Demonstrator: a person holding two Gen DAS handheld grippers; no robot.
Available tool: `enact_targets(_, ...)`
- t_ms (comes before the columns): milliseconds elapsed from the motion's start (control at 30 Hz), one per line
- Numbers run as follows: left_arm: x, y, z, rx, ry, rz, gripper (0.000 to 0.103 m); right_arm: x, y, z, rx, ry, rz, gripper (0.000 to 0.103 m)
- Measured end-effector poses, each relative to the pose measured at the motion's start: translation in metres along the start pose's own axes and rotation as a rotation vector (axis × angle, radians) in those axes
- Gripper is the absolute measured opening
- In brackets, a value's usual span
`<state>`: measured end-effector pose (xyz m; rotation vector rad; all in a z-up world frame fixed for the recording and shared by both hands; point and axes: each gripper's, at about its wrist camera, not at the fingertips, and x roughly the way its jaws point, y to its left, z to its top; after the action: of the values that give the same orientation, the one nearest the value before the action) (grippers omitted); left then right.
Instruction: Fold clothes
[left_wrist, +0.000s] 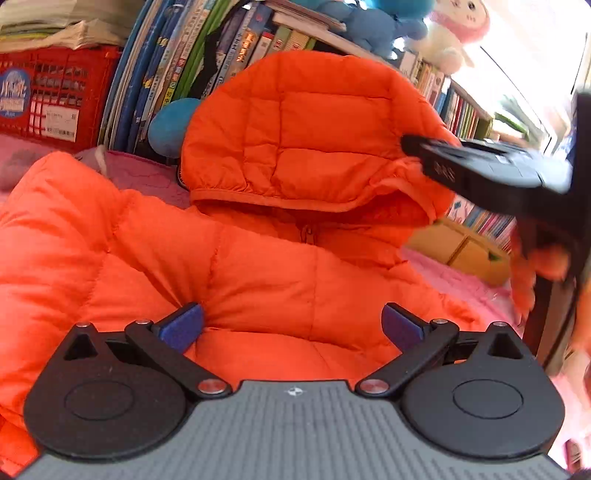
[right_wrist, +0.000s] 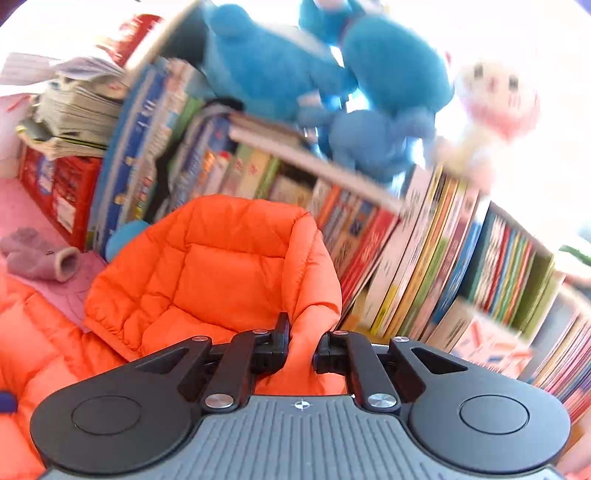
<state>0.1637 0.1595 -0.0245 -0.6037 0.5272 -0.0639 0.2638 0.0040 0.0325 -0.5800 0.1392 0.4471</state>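
right hand-held gripper (right_wrist: 302, 345) pinching orange jacket (left_wrist: 258, 266) hood edge | left hand-held gripper (left_wrist: 291, 325) wide open, resting over jacket front

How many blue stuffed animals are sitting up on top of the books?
2, I think. One blue plush sits on the left above the books, another blue plush is beside the pink-and-white plush. They overlap and blur, so more may be hidden.

blurred — bookshelf (right_wrist: 424, 258), plush toys (right_wrist: 332, 74) | cut off — orange jacket (left_wrist: 110, 258) sleeve
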Motion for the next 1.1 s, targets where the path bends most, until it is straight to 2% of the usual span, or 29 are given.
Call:
enact_targets(67,-0.022,0.025,0.012,-0.139,-0.049,-0.140,0.103,-0.044,0.012,-0.004,-0.128,-0.113,-0.049,0.012)
enact_targets(167,-0.057,0.049,0.020,-0.266,-0.101,-0.303,0.103,-0.097,0.034,-0.030,-0.284,-0.219,-0.095,0.012)
enact_targets(233,-0.077,0.053,0.020,-0.303,-0.100,-0.381,0.103,-0.129,0.048,-0.049,-0.378,-0.281,-0.119,0.012)
enact_targets(300,-0.092,0.050,0.019,-0.306,-0.076,-0.447,0.103,-0.148,0.057,-0.071,-0.430,-0.300,-0.112,0.012)
enact_targets(367,-0.098,0.045,0.020,-0.303,-0.024,-0.444,0.103,-0.158,0.066,-0.088,-0.470,-0.297,-0.098,0.012)
enact_targets(500,-0.096,0.042,0.016,-0.316,0.028,-0.367,0.103,-0.168,0.077,-0.113,-0.522,-0.292,-0.074,0.012)
enact_targets(633,-0.076,0.049,0.010,-0.442,0.080,-0.414,0.103,-0.173,0.080,-0.127,-0.560,-0.302,-0.084,0.012)
enact_targets(800,-0.037,0.037,0.029,-0.467,0.111,-0.245,0.103,-0.174,0.082,-0.134,-0.557,-0.292,-0.093,0.012)
enact_targets(900,-0.022,0.029,0.037,-0.480,0.116,-0.215,0.103,-0.172,0.084,-0.136,-0.544,-0.286,-0.092,0.012)
enact_targets(967,-0.019,0.024,0.036,-0.472,0.102,-0.184,0.093,-0.171,0.084,-0.136,-0.527,-0.275,-0.084,0.012)
enact_targets(1000,-0.018,0.022,0.034,-0.470,0.094,-0.152,0.075,-0.171,0.084,-0.136,-0.516,-0.268,-0.079,0.012)
enact_targets(1033,-0.017,0.022,0.031,-0.472,0.092,-0.136,0.051,-0.172,0.080,-0.133,-0.470,-0.251,-0.058,0.013)
enact_targets(1100,-0.016,0.025,0.027,-0.483,0.091,-0.139,0.034,-0.178,0.063,-0.124,-0.285,-0.191,0.025,0.017)
